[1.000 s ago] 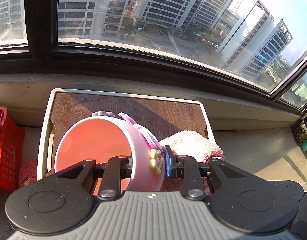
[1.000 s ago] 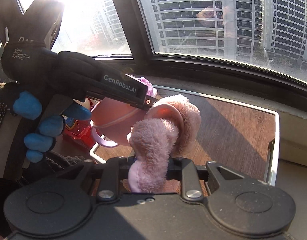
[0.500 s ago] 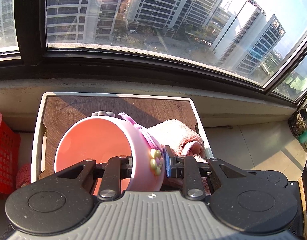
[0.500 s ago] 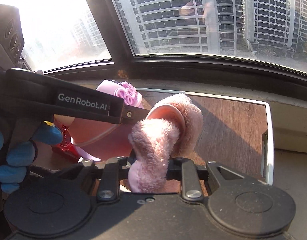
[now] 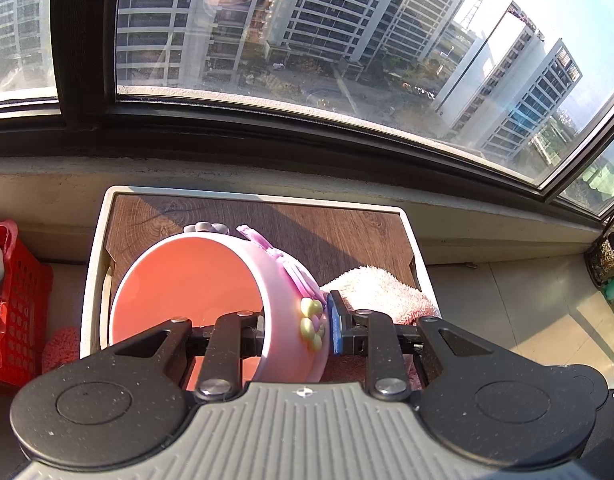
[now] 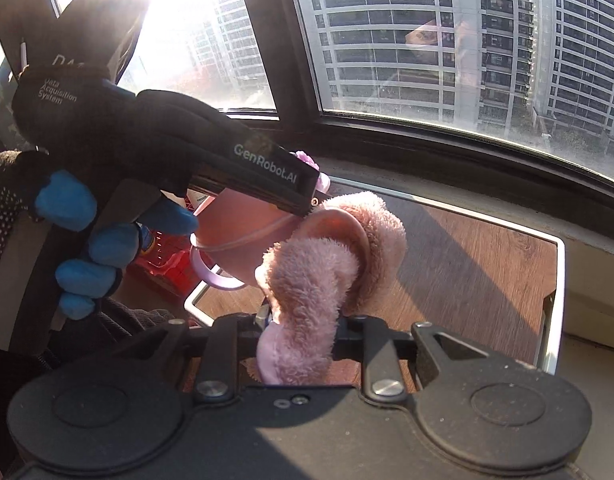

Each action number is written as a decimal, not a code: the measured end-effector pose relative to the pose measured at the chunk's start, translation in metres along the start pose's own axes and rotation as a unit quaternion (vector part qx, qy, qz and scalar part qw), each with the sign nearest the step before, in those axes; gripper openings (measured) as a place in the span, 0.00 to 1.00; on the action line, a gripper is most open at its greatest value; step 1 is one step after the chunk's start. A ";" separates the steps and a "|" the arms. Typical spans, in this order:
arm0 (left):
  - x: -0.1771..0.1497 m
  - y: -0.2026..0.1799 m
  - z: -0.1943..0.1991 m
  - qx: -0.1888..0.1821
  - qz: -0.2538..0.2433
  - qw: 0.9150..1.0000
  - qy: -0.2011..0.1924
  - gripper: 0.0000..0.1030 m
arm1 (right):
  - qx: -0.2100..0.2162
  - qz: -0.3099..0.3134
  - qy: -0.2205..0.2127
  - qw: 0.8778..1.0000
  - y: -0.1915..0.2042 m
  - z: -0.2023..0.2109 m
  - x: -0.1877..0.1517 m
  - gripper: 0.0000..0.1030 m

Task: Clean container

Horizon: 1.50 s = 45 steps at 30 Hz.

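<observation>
A pink bowl (image 5: 195,284) with flower ornaments on its outer wall is held tilted on its side above the tray. My left gripper (image 5: 295,330) is shut on the bowl's rim, one finger inside and one outside. From the right wrist view the bowl (image 6: 243,236) shows its underside and a lilac handle. My right gripper (image 6: 297,330) is shut on a fluffy pink cloth (image 6: 323,264), which presses against the bowl's outer wall. The same cloth (image 5: 383,292) peeks out to the right of the bowl in the left wrist view.
A white-rimmed tray (image 5: 95,248) with a wood-grain bottom sits on the sill under the window. A red crate (image 5: 11,304) stands left of it, with another pink cloth (image 5: 61,346) beside it. A gloved hand (image 6: 87,248) holds the left gripper's handle.
The left gripper with the bowl swung to the left and back, while the cloth slid a little along the bowl's outer wall. Both grips stayed shut.
</observation>
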<state>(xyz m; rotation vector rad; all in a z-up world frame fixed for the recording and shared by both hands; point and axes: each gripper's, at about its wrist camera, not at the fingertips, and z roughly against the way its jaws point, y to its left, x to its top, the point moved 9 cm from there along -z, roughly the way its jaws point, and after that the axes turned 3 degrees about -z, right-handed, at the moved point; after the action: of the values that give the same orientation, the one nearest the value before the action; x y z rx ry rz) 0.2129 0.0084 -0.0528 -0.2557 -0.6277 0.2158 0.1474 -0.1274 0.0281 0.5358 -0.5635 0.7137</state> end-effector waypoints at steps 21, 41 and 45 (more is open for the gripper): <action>-0.002 -0.010 0.002 -0.021 -0.005 1.000 0.001 0.23 | 0.002 -0.054 -0.005 0.999 -0.012 -0.006 0.003 0.22; -0.004 -0.016 0.007 -0.013 -0.023 1.000 -0.008 0.23 | -0.025 -0.129 -0.027 0.991 -0.041 0.005 0.011 0.23; -0.008 -0.021 0.006 -0.015 -0.031 0.999 -0.004 0.23 | -0.012 -0.108 -0.027 0.994 -0.030 -0.002 0.009 0.22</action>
<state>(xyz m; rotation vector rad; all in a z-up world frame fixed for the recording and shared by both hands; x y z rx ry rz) 0.2059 -0.0124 -0.0460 -0.2651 -0.6468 0.1483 0.1751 -0.1414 0.0249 0.5861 -0.5545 0.4883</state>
